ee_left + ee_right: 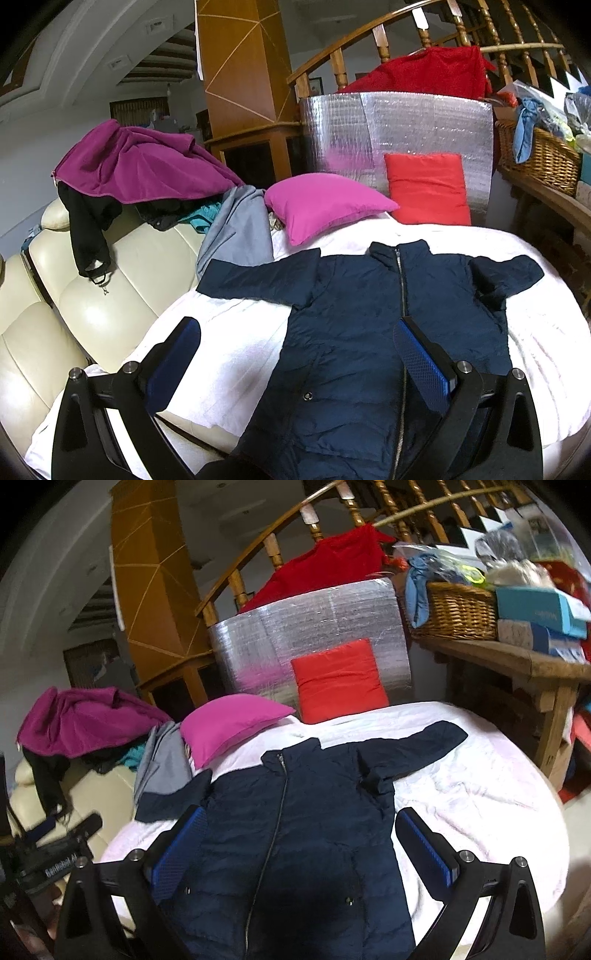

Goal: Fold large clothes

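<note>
While both tools hover over the near hem, we see a navy padded jacket [354,332] lying face up and zipped on a white quilt [236,339], its collar pointing away from us toward a magenta cushion [325,206] and a red cushion [428,188]. Both sleeves lie spread out to the sides; the jacket's sleeve on our left reaches a grey garment [236,229] draped at the edge of a cream leather sofa [110,295], and the other sleeve looks partly bunched near the shoulder.

Our left gripper [299,354] stands with its jaws wide apart and nothing between them, straddling the jacket's left half and zip. Our right gripper [299,845] is likewise spread wide and empty, framing the jacket's lower body. Neither blue pad appears to touch the cloth.

We judge that folding has not yet begun: the garment is laid flat and the tools are lining up for a first grasp. The next move seems to call for pinching a sleeve or a side edge and carrying it across the zip, keeping the slippery padded fabric from sliding on the quilt. A heap of other clothes, topped by a purple fleece [140,166], waits on the sofa back.
</note>
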The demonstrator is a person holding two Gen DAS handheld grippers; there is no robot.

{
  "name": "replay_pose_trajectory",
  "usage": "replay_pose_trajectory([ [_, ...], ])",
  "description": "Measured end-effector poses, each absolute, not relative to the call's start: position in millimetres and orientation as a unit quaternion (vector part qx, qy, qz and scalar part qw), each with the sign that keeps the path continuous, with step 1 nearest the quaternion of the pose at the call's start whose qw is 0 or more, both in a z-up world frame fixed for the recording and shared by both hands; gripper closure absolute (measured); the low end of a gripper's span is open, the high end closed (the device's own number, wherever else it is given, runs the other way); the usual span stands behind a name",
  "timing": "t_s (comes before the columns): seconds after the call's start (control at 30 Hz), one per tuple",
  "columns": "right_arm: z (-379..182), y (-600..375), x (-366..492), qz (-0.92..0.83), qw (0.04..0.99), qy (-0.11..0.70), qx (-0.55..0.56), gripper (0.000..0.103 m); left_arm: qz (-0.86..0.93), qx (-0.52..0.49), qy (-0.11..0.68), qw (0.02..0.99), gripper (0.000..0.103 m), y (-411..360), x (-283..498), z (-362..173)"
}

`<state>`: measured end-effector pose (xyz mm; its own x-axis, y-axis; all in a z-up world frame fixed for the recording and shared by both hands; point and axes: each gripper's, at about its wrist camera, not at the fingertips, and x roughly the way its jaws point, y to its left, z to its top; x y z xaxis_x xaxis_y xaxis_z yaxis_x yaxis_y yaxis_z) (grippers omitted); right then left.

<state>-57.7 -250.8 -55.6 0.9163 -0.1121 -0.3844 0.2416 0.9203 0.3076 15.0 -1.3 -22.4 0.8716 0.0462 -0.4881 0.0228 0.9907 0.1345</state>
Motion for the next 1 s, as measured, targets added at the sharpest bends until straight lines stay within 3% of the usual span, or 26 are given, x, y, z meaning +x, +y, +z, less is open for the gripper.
replay_pose_trajectory([
  [0.3, -53, -308, -33, -0.092, 0.972, 0.107, 0.189, 0.000, 0.014, 0.084, 0.296, 0.952, 0.000, -13, 73, -58],
  [0.63, -136, -456, 84, -0.096, 0.892, 0.265, 0.355, 0.000, -0.012, 0.066, 0.471, 0.880, 0.000, -41, 207, -182],
  [0.87, -196, -549, 163, -0.118, 0.841, 0.270, 0.453, 0.000, 0.000, 0.054, 0.496, 0.867, 0.000, -71, 277, -226],
  [1.0, -230, -592, 195, -0.133, 0.814, 0.262, 0.500, 0.006, -0.007, 0.057, 0.506, 0.861, 0.000, -80, 295, -248],
])
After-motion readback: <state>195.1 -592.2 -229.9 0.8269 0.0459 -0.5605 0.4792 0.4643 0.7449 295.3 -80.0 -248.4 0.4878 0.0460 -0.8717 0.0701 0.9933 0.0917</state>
